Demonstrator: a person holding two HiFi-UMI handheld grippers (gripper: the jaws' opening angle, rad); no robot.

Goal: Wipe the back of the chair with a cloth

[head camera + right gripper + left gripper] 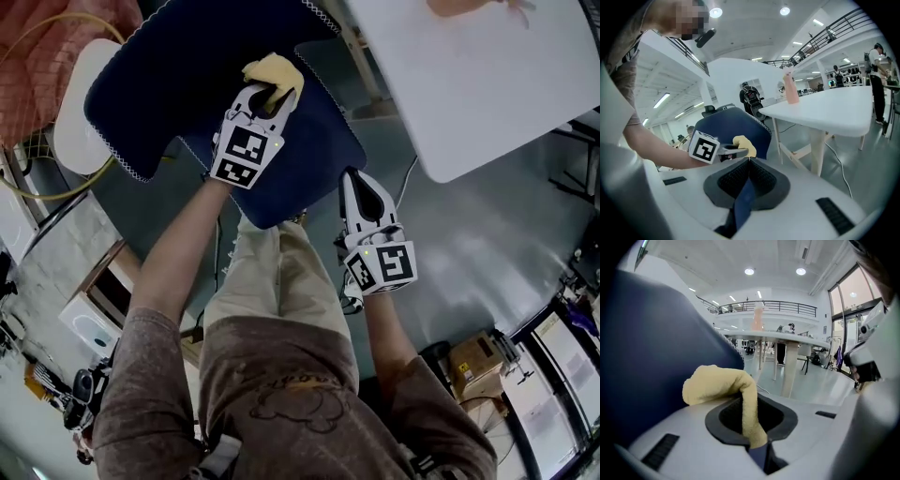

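Left gripper view shows the left tongs (751, 420) shut on a yellow cloth (717, 383). Only a narrow strip runs down between the pads, while the bulk is bunched into a wad beyond the tips. That wad lies against the navy chair (651, 348), which fills the left side of the picture.

From the head view the cloth sits on the chair's back, near where the two navy panels overlap, with the person standing close behind. The right tongs (356, 180) have their jaws together and hold nothing. Their tips are just beside the edge of the lower navy panel, and it cannot be told whether they touch it. A white worktop (478, 84) stands near, on the far right, with a pink bottle (791, 86) on it.

Wiping looks to be under way, and several things could go wrong. The grip is on a thin tail of fabric, so drag against the upholstery could pull the cloth out of the pads on a long stroke. Rolled up as it is, the cloth meets the chair over a small patch, so parts of the back may be missed. If the wad folds aside, the hard tips could rub the fabric instead. Nothing is steadying the chair, so a firm push may turn or shift it towards the worktop.
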